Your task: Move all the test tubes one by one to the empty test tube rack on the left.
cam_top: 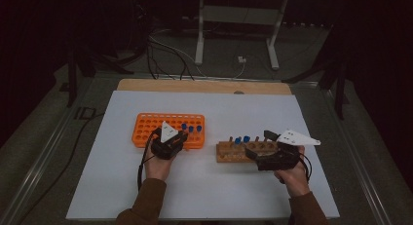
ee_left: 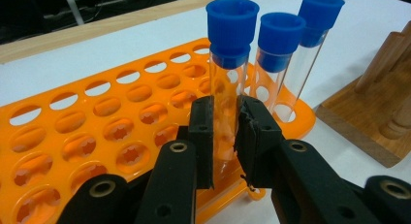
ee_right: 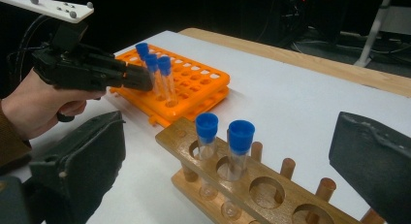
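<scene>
My left gripper (ee_left: 225,132) is shut on a clear test tube with a blue cap (ee_left: 225,88), which stands upright at the near right end of the orange rack (ee_left: 97,127). Two more capped tubes (ee_left: 278,54) stand just behind it in the same rack. From above, the left gripper (cam_top: 181,136) sits over the orange rack (cam_top: 146,130). My right gripper (ee_right: 228,156) is open, its jaws wide on either side of the wooden rack (ee_right: 271,195), which holds two blue-capped tubes (ee_right: 207,136). From above, the right gripper (cam_top: 258,143) is at the wooden rack's (cam_top: 226,152) right end.
Both racks rest on a white board (cam_top: 204,196) over a wooden tabletop (cam_top: 204,85). Most holes of the orange rack are empty, as are the wooden rack's holes (ee_right: 266,191) toward its right. Cables and a desk frame (cam_top: 238,20) lie on the floor beyond.
</scene>
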Available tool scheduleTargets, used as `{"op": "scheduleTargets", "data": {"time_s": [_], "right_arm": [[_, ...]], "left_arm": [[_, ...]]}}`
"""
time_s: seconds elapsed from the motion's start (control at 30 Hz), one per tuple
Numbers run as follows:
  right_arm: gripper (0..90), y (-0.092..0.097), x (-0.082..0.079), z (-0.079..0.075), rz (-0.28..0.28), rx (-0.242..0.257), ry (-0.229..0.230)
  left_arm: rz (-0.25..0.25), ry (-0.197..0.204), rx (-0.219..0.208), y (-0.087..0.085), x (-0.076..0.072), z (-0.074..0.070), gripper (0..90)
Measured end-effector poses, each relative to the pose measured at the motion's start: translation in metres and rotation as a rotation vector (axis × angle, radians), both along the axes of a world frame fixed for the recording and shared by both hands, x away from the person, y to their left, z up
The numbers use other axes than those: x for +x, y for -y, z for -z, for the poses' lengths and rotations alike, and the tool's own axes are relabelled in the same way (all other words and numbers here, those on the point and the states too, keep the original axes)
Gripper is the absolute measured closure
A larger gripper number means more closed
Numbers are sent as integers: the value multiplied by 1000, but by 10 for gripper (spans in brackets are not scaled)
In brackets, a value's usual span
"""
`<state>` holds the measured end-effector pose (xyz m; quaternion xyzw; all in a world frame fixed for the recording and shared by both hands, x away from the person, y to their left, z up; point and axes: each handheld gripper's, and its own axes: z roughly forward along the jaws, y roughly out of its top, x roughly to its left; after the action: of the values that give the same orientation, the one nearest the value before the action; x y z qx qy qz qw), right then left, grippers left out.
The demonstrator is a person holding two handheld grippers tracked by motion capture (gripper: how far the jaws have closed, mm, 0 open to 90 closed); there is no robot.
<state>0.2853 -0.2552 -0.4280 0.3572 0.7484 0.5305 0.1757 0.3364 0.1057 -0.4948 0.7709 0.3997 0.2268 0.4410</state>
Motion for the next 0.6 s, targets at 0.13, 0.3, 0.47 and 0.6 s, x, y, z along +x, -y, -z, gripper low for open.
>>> {"op": "scheduleTargets", "data": {"time_s": [0.13,0.3,0.47,0.6], "right_arm": [[1,0,0,0,-1,-1,0],[0,0,1,1,-2,-2,0],[0,0,1,1,-3,-2,-1],[1,0,1,1,-3,-3,-1]], "left_arm": [[2,-4,15,1,0,1,775],[6,-10,21,2,0,2,775],[3,-18,20,1,0,2,768],[-3,-28,13,0,0,2,718]]}}
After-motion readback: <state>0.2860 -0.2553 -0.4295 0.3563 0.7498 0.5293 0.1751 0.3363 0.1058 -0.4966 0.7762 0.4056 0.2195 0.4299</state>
